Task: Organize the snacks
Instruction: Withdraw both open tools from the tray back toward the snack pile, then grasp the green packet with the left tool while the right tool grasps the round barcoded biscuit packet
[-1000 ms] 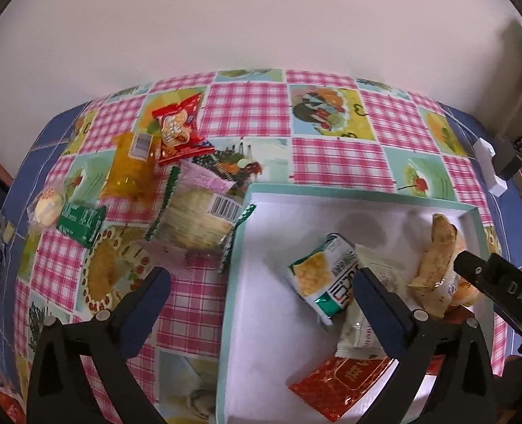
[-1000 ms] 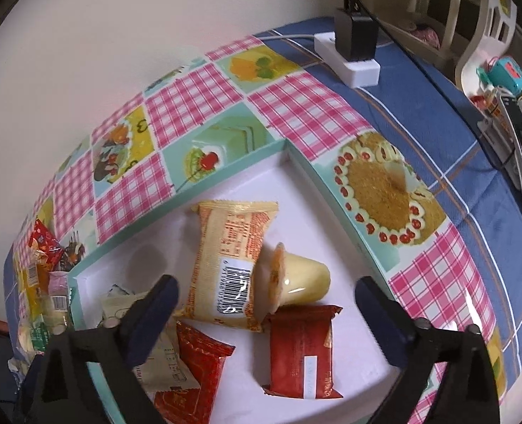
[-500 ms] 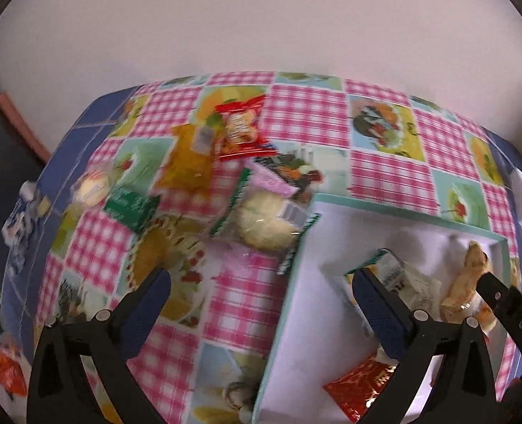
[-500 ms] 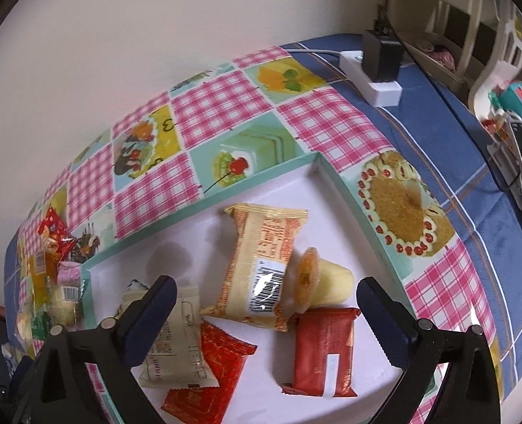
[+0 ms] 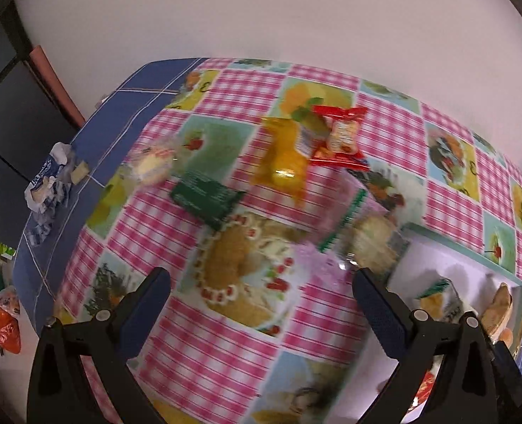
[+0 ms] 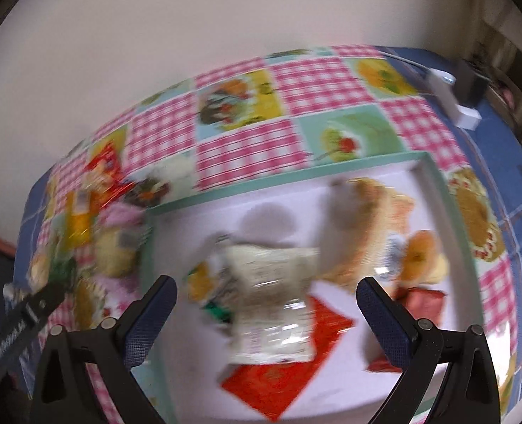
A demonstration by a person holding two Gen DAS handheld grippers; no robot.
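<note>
Two empty grippers over a checked tablecloth strewn with snacks.

The left gripper (image 5: 261, 291), jaws wide apart, hangs above loose snacks: a small cake (image 5: 151, 166), green packet (image 5: 204, 198), orange packet (image 5: 285, 157) and red packet (image 5: 342, 134). Right of them, the tray (image 6: 261, 180) holds blurred packets under the right gripper (image 6: 266, 300), likewise spread.

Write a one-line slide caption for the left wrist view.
Open left gripper hovers over the checked tablecloth, facing loose snacks, a green packet among them, beside the white tray.
</note>
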